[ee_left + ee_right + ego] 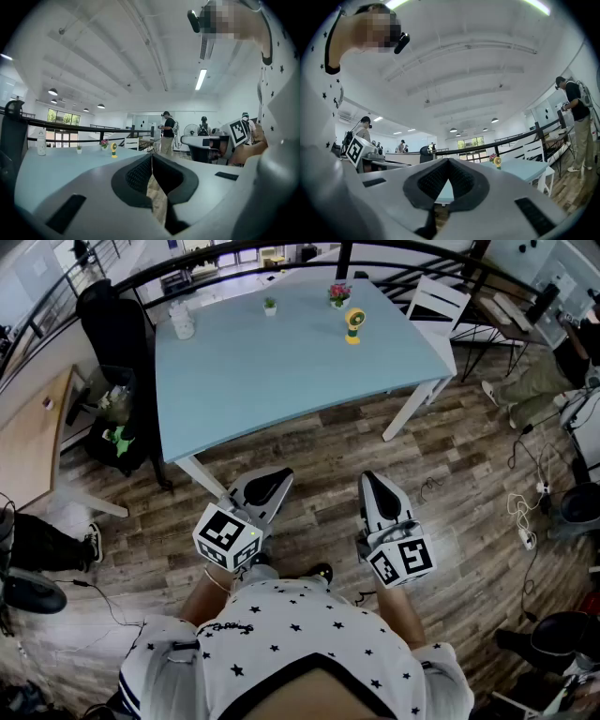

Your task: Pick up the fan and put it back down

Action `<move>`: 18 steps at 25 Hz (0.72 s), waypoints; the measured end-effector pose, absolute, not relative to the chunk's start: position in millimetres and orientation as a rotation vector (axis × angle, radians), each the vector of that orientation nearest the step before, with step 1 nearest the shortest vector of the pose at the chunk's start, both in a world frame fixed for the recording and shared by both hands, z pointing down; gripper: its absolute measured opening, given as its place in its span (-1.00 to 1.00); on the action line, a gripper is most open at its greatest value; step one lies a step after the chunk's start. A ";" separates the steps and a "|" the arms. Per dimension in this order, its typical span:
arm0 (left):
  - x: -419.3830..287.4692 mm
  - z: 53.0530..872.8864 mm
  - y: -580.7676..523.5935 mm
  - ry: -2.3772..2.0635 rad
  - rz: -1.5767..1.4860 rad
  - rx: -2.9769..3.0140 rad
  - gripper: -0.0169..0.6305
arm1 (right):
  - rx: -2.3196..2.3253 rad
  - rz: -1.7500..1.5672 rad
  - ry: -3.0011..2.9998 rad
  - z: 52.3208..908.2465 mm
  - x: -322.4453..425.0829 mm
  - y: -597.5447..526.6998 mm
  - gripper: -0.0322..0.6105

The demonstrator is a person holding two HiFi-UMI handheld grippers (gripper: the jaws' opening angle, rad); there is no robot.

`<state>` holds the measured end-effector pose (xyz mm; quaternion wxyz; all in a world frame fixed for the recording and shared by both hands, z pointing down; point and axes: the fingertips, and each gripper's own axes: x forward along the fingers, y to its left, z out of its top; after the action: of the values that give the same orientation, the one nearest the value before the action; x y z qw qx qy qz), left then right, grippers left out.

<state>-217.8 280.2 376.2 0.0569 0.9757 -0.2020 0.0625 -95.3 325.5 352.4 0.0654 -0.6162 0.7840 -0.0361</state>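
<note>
Yellow fan point(353, 324) upright on the far side of the pale blue table point(281, 381)
Left gripper point(277, 476) and right gripper point(368, 480) sit low by the person's waist, over the wood floor point(450, 465), short of the table's near edge; both pairs of jaws are closed tip to tip, gripping nothing; the fan stands just beside a pink potted flower point(339, 294), well apart from both grippers.
</note>
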 end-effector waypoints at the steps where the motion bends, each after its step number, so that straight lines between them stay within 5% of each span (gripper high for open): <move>1: -215.7 375.9 280.8 -0.612 0.188 2.961 -0.86 | -1.859 -0.108 2.366 352.5 -93.2 325.7 -0.91; 18: -190.5 375.5 283.8 -0.683 0.203 2.956 -0.86 | -1.772 -0.089 2.390 350.7 -66.2 327.0 -0.90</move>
<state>-190.5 283.8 375.5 0.0504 0.9709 -0.2245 0.0667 -66.2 327.0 350.7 0.0824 -0.5932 0.8003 -0.0299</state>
